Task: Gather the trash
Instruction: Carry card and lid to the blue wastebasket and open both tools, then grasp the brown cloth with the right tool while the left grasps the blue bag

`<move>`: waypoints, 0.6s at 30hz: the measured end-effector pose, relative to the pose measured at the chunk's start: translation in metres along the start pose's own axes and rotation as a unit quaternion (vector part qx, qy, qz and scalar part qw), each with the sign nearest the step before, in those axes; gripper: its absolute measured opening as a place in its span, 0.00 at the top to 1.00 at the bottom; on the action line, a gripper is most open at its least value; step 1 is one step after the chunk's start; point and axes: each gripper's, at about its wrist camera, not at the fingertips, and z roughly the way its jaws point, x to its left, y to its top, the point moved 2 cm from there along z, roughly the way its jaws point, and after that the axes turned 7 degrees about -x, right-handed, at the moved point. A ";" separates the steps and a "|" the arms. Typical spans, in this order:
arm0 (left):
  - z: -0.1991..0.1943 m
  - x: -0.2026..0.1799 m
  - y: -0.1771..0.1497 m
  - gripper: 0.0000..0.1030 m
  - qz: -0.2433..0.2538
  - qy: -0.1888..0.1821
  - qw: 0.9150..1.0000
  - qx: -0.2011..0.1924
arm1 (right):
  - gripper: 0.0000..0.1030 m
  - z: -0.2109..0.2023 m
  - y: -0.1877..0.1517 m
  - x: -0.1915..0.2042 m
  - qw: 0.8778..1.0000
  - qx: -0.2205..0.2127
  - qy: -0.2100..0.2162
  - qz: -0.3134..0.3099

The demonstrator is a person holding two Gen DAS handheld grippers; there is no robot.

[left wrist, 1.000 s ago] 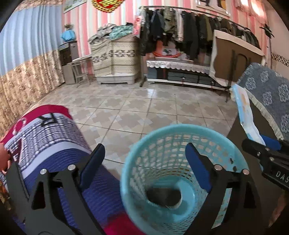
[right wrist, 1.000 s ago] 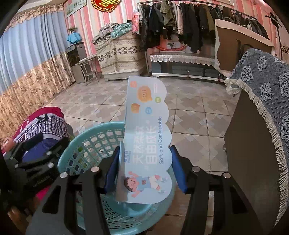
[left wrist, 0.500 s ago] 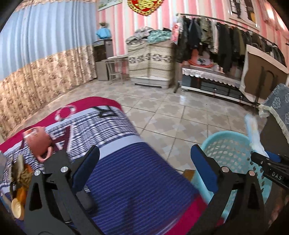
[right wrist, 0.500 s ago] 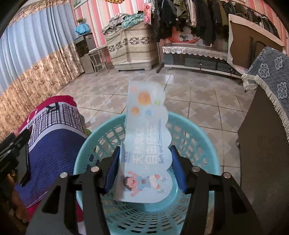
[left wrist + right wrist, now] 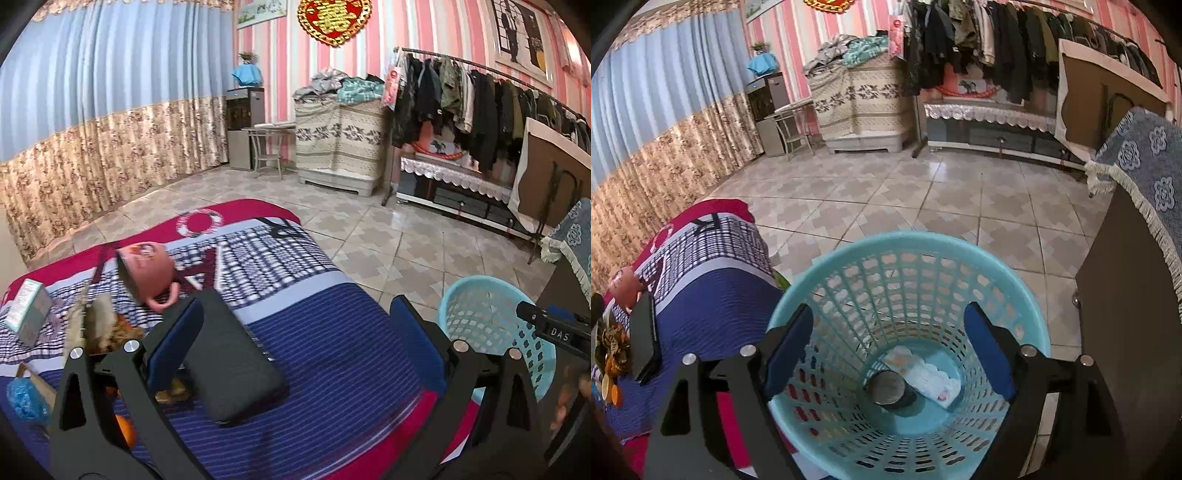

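Note:
My right gripper [image 5: 888, 352] hangs over the mouth of the teal mesh basket [image 5: 908, 240], its jaws opening with nothing between them. A light blue baby-print packet [image 5: 931, 376] lies on the basket's bottom beside a dark round tin [image 5: 886, 387]. My left gripper [image 5: 297, 341] stands wide open and empty above the striped cloth-covered table [image 5: 332, 321]. Just ahead of its left finger lie a black case [image 5: 232, 358], a tipped pink mug [image 5: 147, 269], dried peels [image 5: 99, 325], a small box [image 5: 27, 310] and a blue crumpled wad [image 5: 24, 398]. The basket [image 5: 491, 325] stands to its right.
A dark cabinet [image 5: 1126, 314] with a blue fringed cover [image 5: 1145, 158] rises right of the basket. Tiled floor [image 5: 923, 199] stretches to a clothes rack [image 5: 997, 37] and draped furniture. An orange [image 5: 125, 432] lies under the left finger. The table [image 5: 713, 295] borders the basket's left.
The right gripper opened and let go of the blue packet, which dropped into the basket. The left gripper swung left from over the basket to over the table.

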 end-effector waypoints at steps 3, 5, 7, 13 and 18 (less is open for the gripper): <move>-0.012 0.019 -0.001 0.05 -0.011 0.011 1.000 -0.003 | 0.20 -0.005 0.001 0.012 1.000 -0.007 0.013 -0.013; -0.020 0.033 -0.003 0.05 -0.016 0.023 1.000 -0.005 | 0.20 -0.009 0.002 0.022 0.999 -0.012 0.018 -0.025; -0.027 0.045 -0.005 0.05 -0.018 0.032 0.999 -0.007 | 0.20 -0.014 0.002 0.032 0.999 -0.019 0.025 -0.036; -0.053 0.094 -0.017 0.05 -0.034 0.067 0.997 -0.006 | 0.10 -0.035 -0.001 0.067 0.995 -0.049 0.055 -0.069; -0.079 0.138 -0.030 0.05 -0.054 0.103 0.993 -0.004 | 0.10 -0.050 -0.011 0.103 0.988 -0.063 0.094 -0.106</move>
